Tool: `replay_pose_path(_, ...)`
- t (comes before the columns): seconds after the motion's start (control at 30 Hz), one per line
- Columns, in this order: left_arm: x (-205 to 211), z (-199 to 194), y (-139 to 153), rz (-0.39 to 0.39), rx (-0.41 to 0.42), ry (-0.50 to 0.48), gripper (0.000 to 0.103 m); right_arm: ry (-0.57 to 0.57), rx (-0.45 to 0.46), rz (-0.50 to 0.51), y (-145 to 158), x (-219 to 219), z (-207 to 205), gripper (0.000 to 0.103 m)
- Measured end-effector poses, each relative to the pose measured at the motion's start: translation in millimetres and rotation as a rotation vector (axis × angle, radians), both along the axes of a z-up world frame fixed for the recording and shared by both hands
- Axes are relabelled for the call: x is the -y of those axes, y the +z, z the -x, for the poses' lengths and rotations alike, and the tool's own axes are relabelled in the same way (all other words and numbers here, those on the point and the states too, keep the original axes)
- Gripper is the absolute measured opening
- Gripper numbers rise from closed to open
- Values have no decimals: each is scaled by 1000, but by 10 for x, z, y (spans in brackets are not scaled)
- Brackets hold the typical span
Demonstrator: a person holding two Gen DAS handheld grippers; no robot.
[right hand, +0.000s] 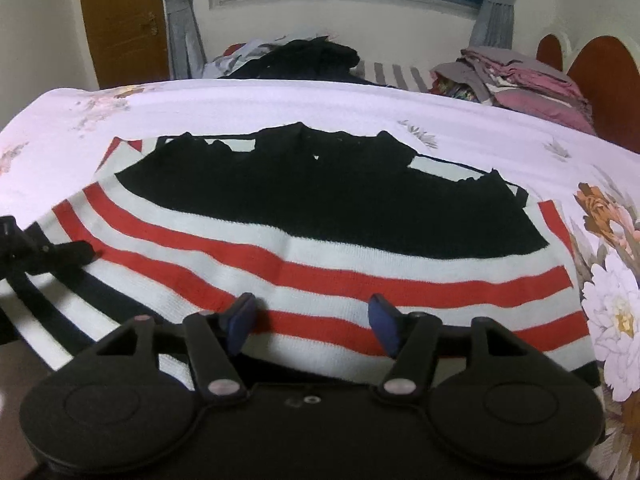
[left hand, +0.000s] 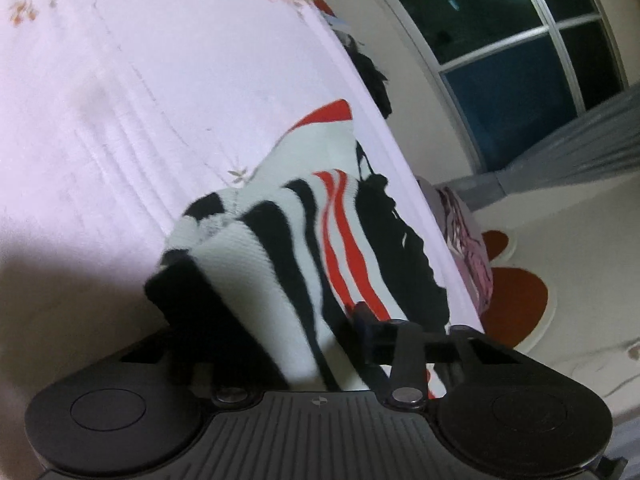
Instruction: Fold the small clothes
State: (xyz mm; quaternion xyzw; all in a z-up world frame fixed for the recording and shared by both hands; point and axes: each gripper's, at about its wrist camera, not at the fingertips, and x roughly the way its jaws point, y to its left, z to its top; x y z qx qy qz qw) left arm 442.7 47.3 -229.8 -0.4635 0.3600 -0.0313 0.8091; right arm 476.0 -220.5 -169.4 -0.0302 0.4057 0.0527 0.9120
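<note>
Striped knit top [right hand: 320,248] judged soft, light, floppy; best taken at hem corners. Left gripper [left hand: 276,304] clamped on its edge; right gripper [right hand: 312,320] held apart above hem.

The striped knit garment [right hand: 320,256] lies spread flat across the near part of the bed, its width running left to right in the right wrist view. Its upper part is a solid black panel with an uneven top edge; below that come white bands alternating with red stripes, and thin black stripes at its lower left. White and red cloth shows at its far left corner. In the left wrist view the same garment [left hand: 280,248] is bunched at one end into an upright fold, the stripes bending over the ridge; the blur there leaves the fold's exact edge unclear.
</note>
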Motion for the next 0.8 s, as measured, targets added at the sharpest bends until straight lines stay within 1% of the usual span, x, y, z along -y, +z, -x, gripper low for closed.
replay_pose_path(0.1,27,-32,-20,5,0,2,30,-10,-3,8,-5,-14,2,64)
replay_pose_path(0.2,61,-68,9,-15,12,-11,26,-13,12,24,-31,-40,22,65)
replay_pose_path(0.3,77,-88,102,-22,33,-13,24,-27,19,18,-31,-40,29,65)
replay_pose_path(0.37,63,-64,201,-34,60,-25,24,-26,13,10,-20,-27,14,66)
replay_pose_path(0.43,137,-91,336,-46,98,-45,23,-22,5,-10,-3,10,-1,66)
replay_pose_path(0.53,374,-211,591,-135,165,-104,21,-5,-4,-43,33,83,-26,64)
replay_pose_path(0.6,634,-294,777,-204,218,-161,20,-9,2,-97,99,207,-13,64)
replay_pose_path(0.73,1192,-398,1033,-277,296,-276,20,-52,42,-159,254,653,88,64)
replay_pose_path(0.8,1587,-428,1111,-310,333,-357,20,-85,50,-175,313,925,145,64)
